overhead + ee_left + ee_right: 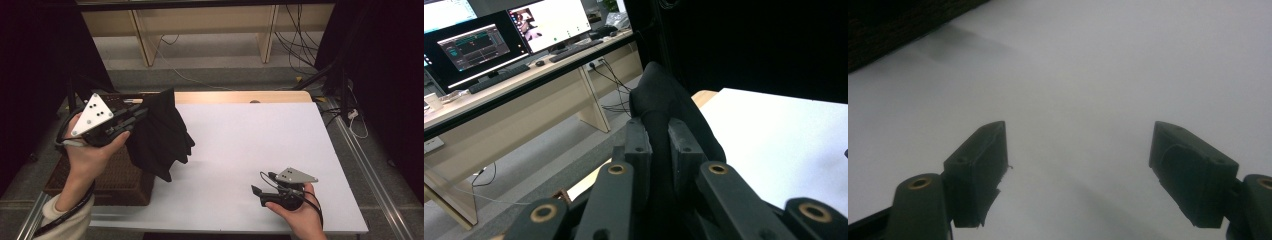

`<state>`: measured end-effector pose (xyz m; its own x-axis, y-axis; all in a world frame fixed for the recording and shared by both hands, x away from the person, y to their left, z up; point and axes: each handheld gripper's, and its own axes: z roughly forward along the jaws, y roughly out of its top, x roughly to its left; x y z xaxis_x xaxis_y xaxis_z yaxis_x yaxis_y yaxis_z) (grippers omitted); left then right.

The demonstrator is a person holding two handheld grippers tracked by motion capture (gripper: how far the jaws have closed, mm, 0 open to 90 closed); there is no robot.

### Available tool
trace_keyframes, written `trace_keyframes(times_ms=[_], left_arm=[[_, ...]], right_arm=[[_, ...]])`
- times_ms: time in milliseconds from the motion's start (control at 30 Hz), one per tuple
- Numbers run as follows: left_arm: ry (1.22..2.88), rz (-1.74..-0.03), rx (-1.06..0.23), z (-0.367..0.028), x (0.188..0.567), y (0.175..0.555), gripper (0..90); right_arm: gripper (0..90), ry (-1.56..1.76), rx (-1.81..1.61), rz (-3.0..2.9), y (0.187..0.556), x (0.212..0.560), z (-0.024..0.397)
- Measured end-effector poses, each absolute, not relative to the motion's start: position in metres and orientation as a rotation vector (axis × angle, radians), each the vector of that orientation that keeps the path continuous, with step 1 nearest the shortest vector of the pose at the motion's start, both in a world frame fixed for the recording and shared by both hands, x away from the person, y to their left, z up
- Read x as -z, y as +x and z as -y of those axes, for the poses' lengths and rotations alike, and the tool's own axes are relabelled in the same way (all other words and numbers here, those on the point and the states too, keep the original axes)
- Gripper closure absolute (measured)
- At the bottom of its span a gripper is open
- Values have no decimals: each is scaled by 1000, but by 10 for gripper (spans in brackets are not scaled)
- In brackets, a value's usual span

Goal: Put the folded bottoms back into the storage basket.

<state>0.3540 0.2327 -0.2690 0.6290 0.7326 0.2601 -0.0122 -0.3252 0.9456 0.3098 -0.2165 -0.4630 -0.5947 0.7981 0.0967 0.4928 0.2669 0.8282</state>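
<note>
A black cloth (pixel 162 132) hangs in the air over the left part of the white table (pixel 250 145), its lower folds dangling above the table's edge and the basket. My left gripper (pixel 131 117) is shut on its upper edge; in the left gripper view the cloth (pixel 664 100) is pinched between the two pads (pixel 640 145) and rises beyond them. My right gripper (pixel 256 191) rests low near the table's front right, held in a hand, with its jaws wide apart. In the right gripper view its fingertips (pixel 980 155) frame bare white table.
A brown wicker basket (pixel 117 175) stands at the table's left edge under the cloth. A wooden strip (pixel 240 96) runs along the table's far edge. Behind it are a desk's legs and cables (pixel 295 40). Monitors (pixel 499 35) stand on that desk.
</note>
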Motion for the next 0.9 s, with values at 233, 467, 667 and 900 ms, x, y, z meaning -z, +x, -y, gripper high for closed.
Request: trace_keyframes(times_ms=[233, 467, 667, 900], left_arm=[[1738, -604, -860, -243, 267, 353, 812], [1721, -614, -874, -253, 265, 351, 812], [1705, -627, -875, -263, 263, 349, 812], [1699, -634, -892, -274, 260, 345, 813]], right_arm=[[242, 1180, -1246, -2201, 311, 463, 217], [242, 1183, -1247, -2196, 311, 463, 217], [243, 1188, -1246, -2190, 311, 463, 217], [244, 1192, -1241, -2195, 312, 463, 217]])
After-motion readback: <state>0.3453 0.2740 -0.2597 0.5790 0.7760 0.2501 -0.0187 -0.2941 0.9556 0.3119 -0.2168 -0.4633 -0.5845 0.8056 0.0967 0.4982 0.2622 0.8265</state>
